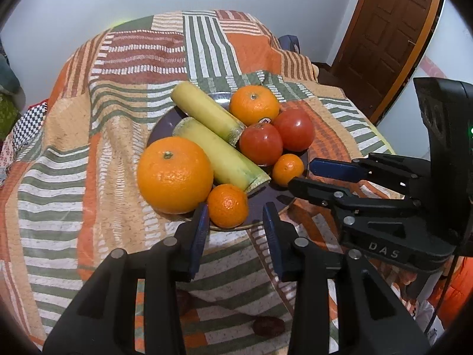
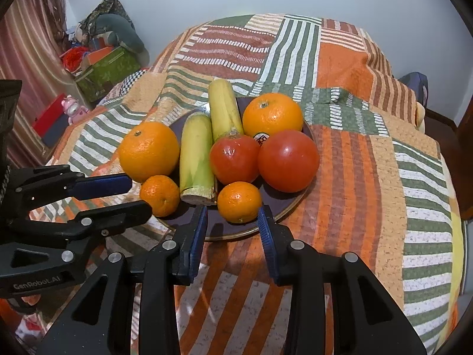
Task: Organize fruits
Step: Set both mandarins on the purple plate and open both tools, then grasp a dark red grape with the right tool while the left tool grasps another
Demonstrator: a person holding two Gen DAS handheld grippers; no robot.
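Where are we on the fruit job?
All eight pieces already sit on the plate. Nothing is in hand: left gripper and right gripper are both open, each framing a mandarin. Left: any regrouping, if wanted.

Lived-in home room. Round table under a patchwork striped orange-green-brown quilt (image 2: 354, 153), panelled brown wooden door (image 1: 387, 29), striped pink curtain (image 2: 26, 59), green cardboard box of clutter (image 2: 109, 71), small pink toy figure (image 2: 71, 107) on the floor.
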